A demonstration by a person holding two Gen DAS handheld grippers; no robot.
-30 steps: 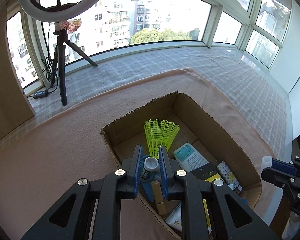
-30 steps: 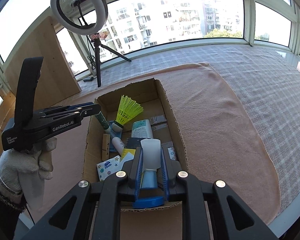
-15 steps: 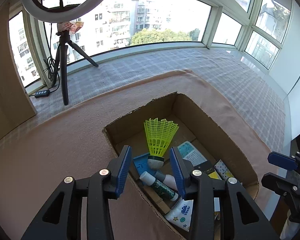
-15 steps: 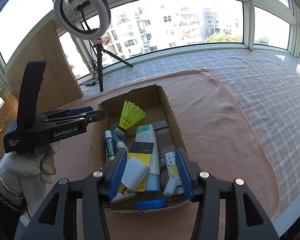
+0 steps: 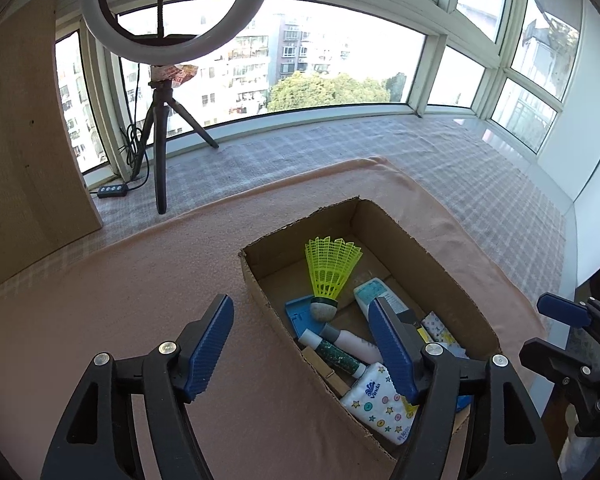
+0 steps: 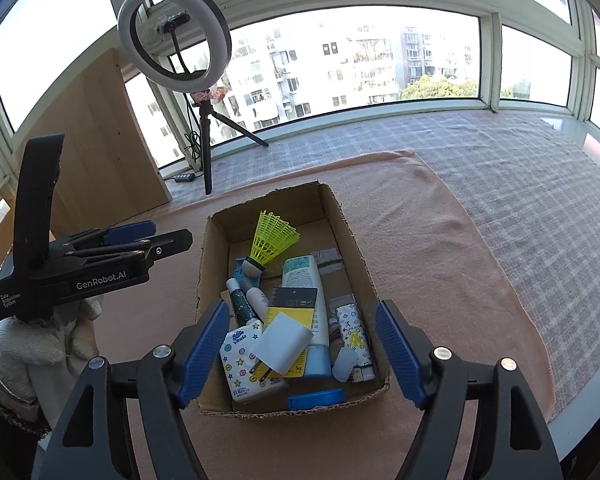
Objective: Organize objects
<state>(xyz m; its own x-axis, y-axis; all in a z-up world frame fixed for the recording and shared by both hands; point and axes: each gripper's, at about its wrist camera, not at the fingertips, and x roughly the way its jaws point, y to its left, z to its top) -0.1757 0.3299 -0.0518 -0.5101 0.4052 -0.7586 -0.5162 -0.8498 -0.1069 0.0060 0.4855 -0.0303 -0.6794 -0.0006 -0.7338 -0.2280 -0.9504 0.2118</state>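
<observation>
the cardboard box (image 6: 346, 236) sits on the pink cloth (image 6: 440, 248) covering the tabletop, and the loose items appear to be gathered inside it: a yellow shuttlecock (image 6: 274, 240), a pale tube (image 6: 306, 308), a glitter glue stick (image 6: 240, 304), a tissue pack (image 6: 242, 364), a white charger plug (image 6: 284, 344) and a blue lid (image 6: 316, 398) at the near wall. nothing loose is seen on the cloth around the box, so the sorting is judged close to done. the step in hand is judged to be a retreat after release; it is best done by lifting straight up and back, so that no finger catches the box rim or drags the plug, which lies tilted on top of the others.

the right gripper (image 6: 302, 350) is held above the near end of the box with its jaws wide apart and nothing between them. the left gripper (image 5: 300, 346) is likewise spread and empty, held over the box's left wall (image 5: 260, 300). in the right view the left gripper is gripped by a white-gloved hand (image 6: 28, 344), level and just left of the box.
</observation>
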